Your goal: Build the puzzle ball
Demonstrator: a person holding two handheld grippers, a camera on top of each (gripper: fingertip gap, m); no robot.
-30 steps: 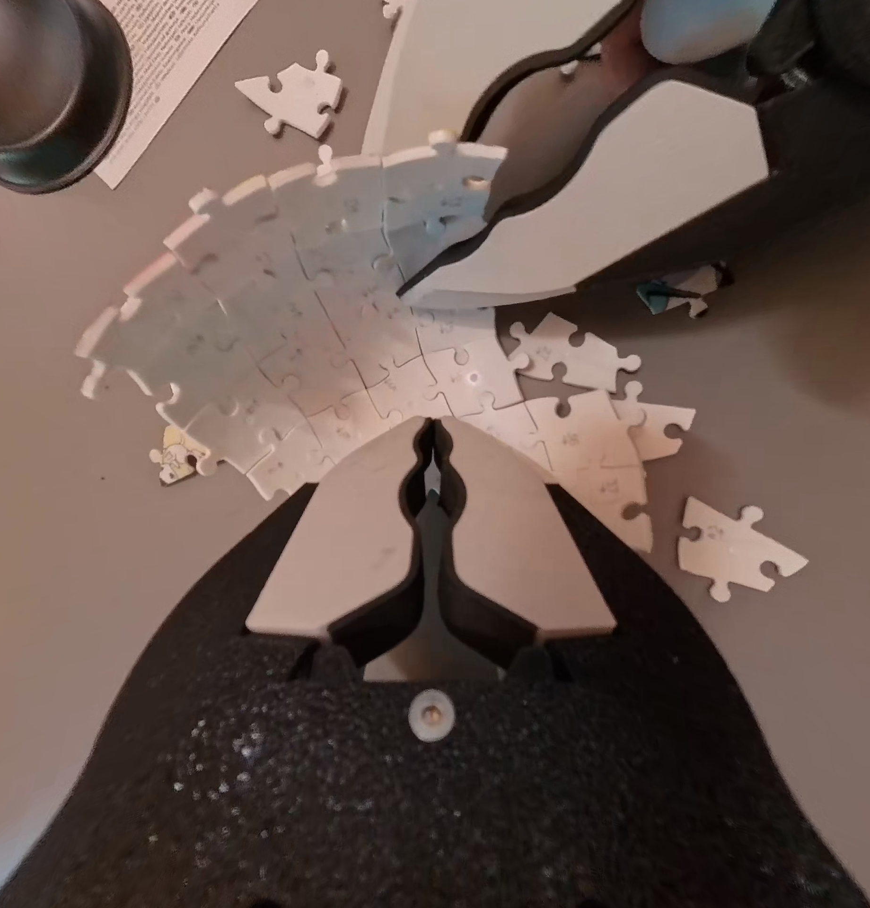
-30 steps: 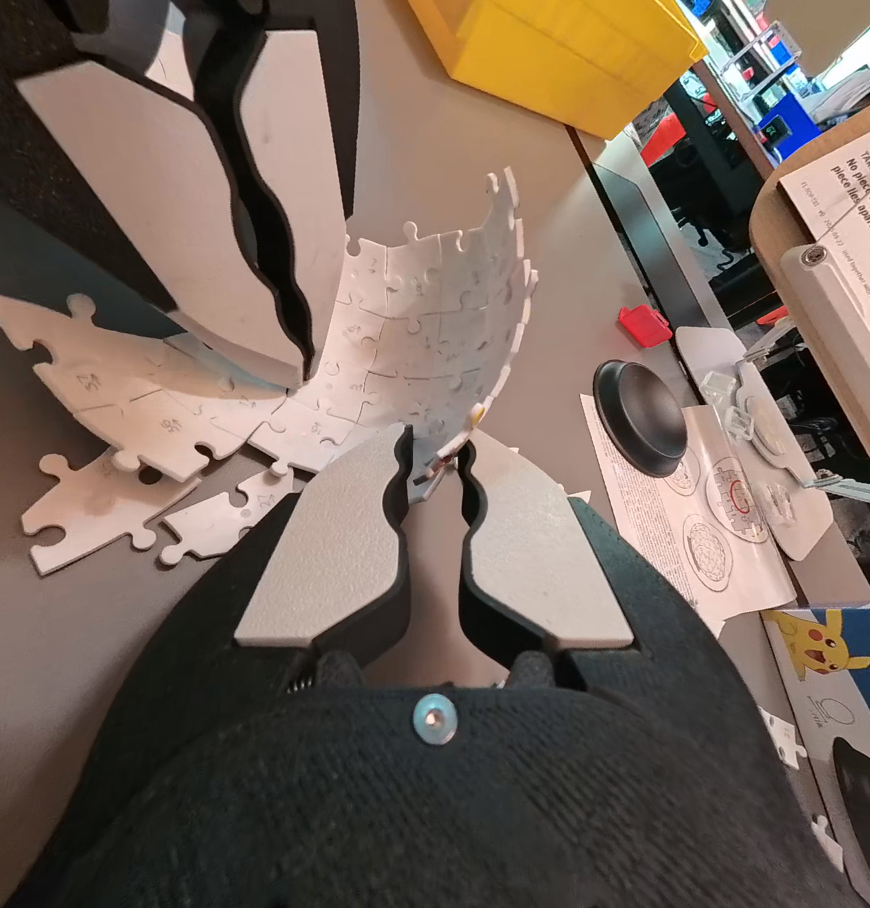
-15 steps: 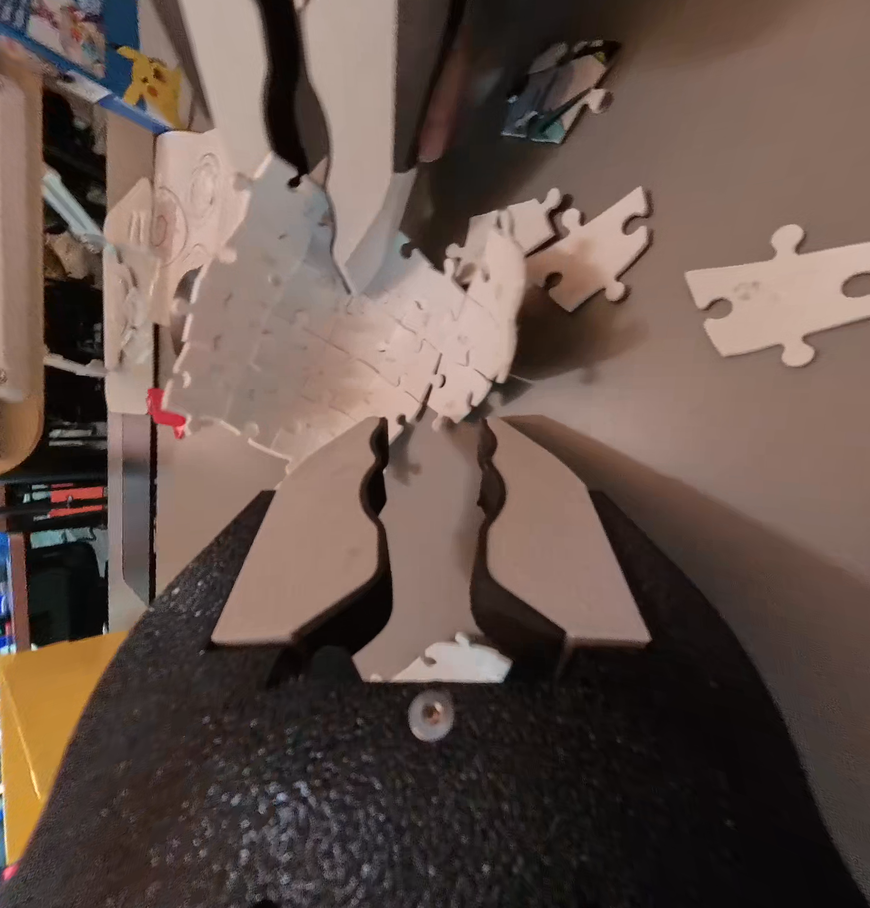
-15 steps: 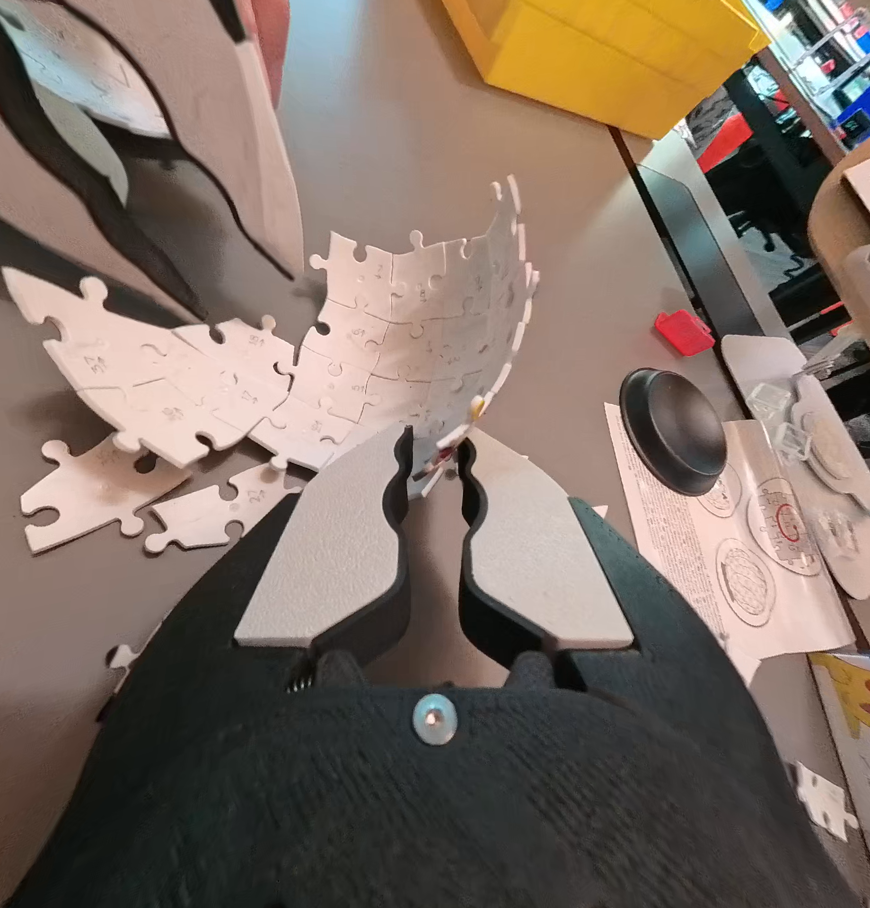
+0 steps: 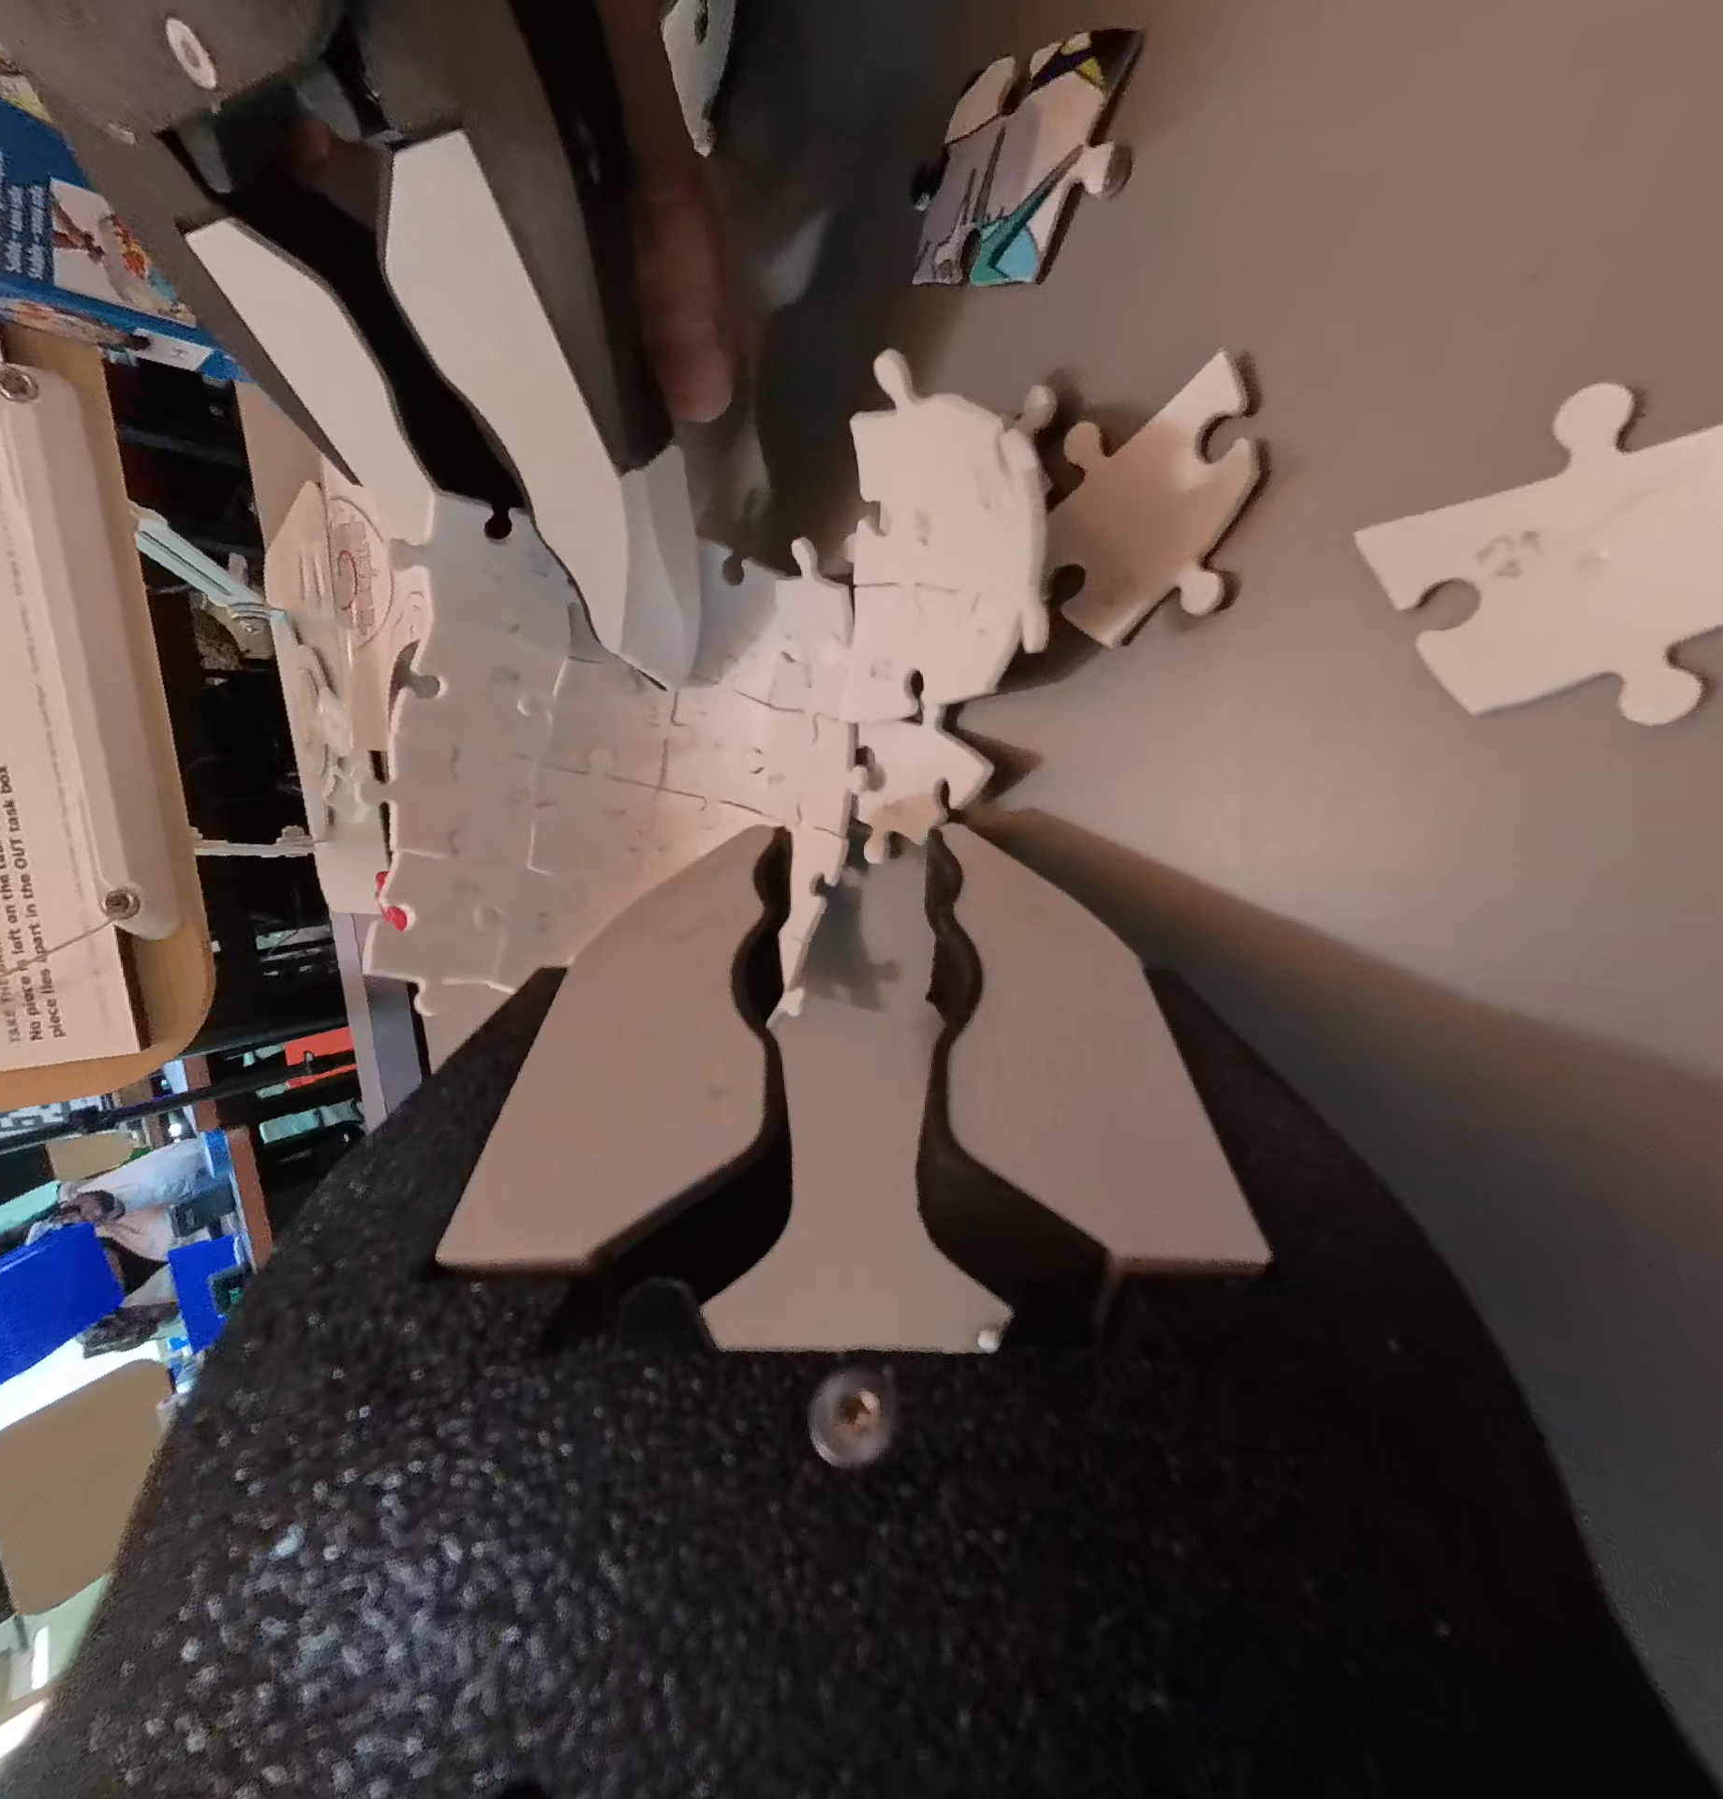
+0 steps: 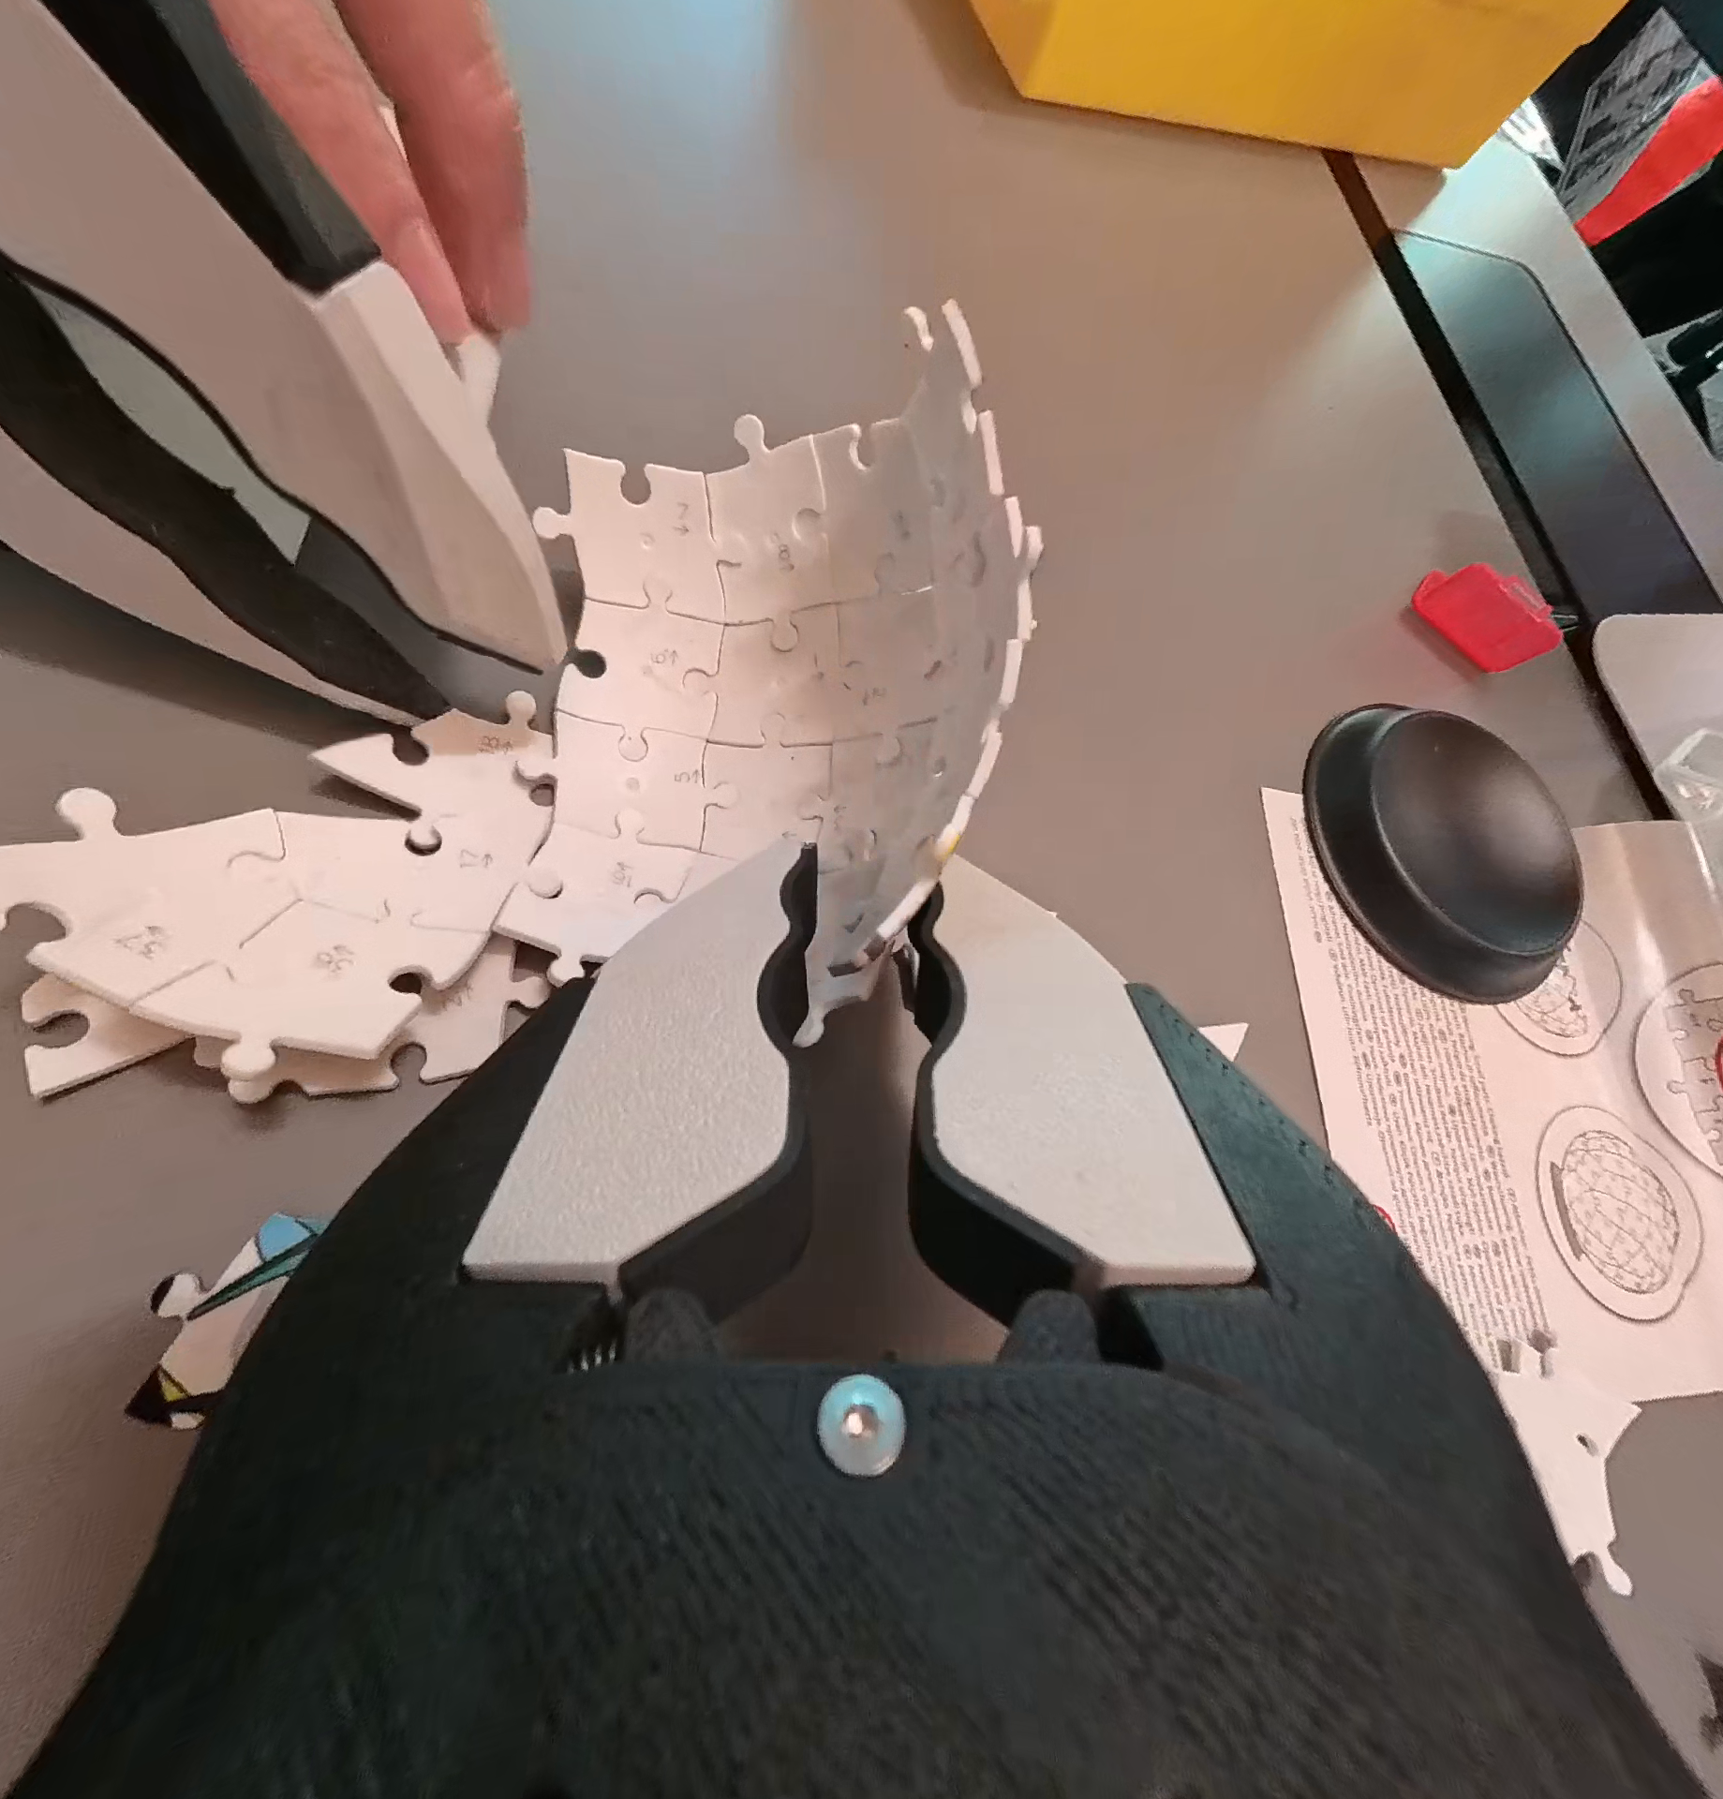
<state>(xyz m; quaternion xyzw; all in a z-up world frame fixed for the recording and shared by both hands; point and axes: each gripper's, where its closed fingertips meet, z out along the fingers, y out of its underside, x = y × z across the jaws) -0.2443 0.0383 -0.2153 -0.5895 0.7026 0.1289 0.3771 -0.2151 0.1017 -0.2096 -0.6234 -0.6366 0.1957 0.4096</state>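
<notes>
A curved white puzzle-ball section (image 6: 789,681) of several joined pieces stands tilted up on the grey table (image 6: 1081,389). My right gripper (image 6: 862,891) is shut on its near lower edge. My left gripper (image 5: 857,847) is open, with the section's edge (image 5: 818,876) between its jaws, against the left finger. In the right wrist view the left gripper's fingers (image 6: 429,506) reach the section's left edge. In the left wrist view the section (image 5: 594,759) shows side-on, and the right gripper's fingers (image 5: 507,389) touch it from above.
A flat strip of joined white pieces (image 6: 254,896) lies left of the section. Loose white pieces (image 5: 1149,506) (image 5: 1568,565) and a coloured piece (image 6: 224,1295) lie nearby. A black dome stand (image 6: 1441,857), an instruction sheet (image 6: 1422,1119), a red item (image 6: 1480,604) and a yellow bin (image 6: 1276,58) are to the right. The left gripper's tips are roughly 7 centimetres from the right gripper's.
My left gripper has opened and swung round from above the section to its edge. My right gripper has kept its hold and the section stands more upright.
</notes>
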